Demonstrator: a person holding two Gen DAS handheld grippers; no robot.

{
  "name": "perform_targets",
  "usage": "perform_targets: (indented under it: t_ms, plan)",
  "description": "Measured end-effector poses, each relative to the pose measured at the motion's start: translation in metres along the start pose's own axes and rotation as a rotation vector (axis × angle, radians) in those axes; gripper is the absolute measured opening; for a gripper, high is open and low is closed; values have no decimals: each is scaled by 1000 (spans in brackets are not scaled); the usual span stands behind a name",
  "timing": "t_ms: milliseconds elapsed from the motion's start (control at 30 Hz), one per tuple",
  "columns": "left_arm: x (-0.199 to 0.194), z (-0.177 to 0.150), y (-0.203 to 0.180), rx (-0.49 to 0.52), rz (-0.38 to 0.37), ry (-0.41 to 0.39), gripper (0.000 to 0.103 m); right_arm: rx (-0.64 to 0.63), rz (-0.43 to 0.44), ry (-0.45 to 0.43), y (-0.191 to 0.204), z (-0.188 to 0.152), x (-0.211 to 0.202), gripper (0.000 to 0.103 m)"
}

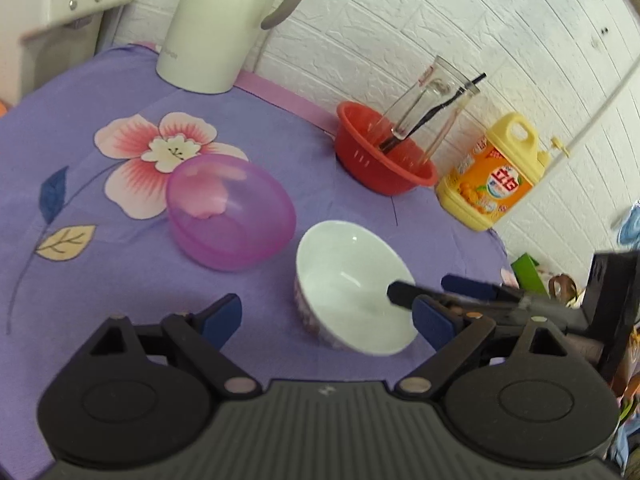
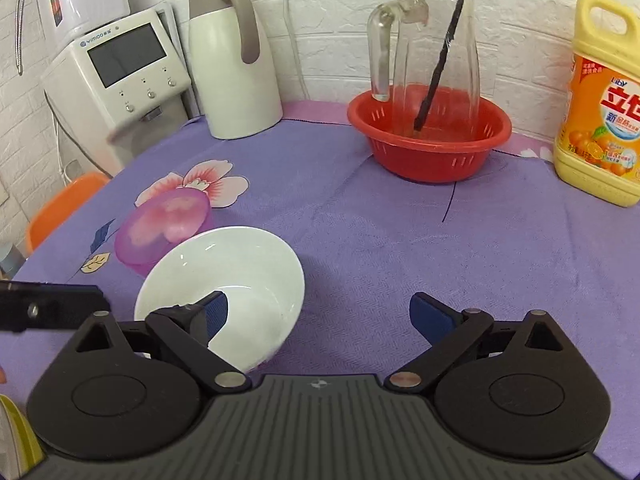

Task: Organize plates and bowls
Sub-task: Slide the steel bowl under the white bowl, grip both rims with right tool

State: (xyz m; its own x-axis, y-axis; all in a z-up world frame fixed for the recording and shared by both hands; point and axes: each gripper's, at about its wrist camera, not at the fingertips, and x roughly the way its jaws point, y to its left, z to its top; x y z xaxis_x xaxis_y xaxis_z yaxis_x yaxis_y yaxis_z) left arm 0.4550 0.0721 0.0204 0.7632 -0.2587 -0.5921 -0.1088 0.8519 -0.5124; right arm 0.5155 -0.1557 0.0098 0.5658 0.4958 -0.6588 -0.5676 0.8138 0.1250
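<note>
A white bowl (image 1: 352, 284) (image 2: 224, 276) rests tilted on the purple cloth, its opening turned toward me. My left gripper (image 1: 328, 314) is open, its blue-padded fingers wide on either side of the bowl and just short of it. My right gripper (image 2: 322, 314) is open too. Its left finger (image 2: 214, 314) reaches inside the bowl over the near rim, while the other hangs over bare cloth. That finger (image 1: 402, 294) shows in the left wrist view coming in from the right. A translucent purple bowl (image 1: 232, 212) (image 2: 164, 228) sits just left of the white one.
At the back stands a red colander (image 2: 430, 140) (image 1: 384, 160) holding a glass pitcher (image 2: 434, 48) with a black stick. A yellow detergent bottle (image 2: 604, 104) is at the right, a white thermos jug (image 2: 234, 64) and a water dispenser (image 2: 120, 76) at the left. An orange chair (image 2: 64, 208) sits beyond the table's left edge.
</note>
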Motion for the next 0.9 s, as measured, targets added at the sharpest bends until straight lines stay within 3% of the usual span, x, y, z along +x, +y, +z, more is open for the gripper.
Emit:
perform_targets:
  t_ms: [233,633,667,700,733,767,833,900]
  plan:
    - [29,9,-10,0,39,12,94,-10,-37,34,3,-7,18,103]
    - [59,1,-11,-17,82,30,93,23,-22,-13,5,-16,37,103]
    - [60,1,-11,-12,81,33,89,7,-17,-16,7,-16,37,103]
    - [61,0,-11,-6,74,38,79,-9,-3,-20,9,-17,37,103]
    - [62,0,-11,-6,58,39,59,-28,15,-18,13,-17,37,103]
    - [62,1,-11,-4,40,48,47,-43,42,-14,16,-17,36,103]
    - [63,1,-14,13,41,60,44,-43,132,-1,24,-16,34,103]
    - [63,-1,-17,23,48,65,42,-49,148,9,32,-15,31,103]
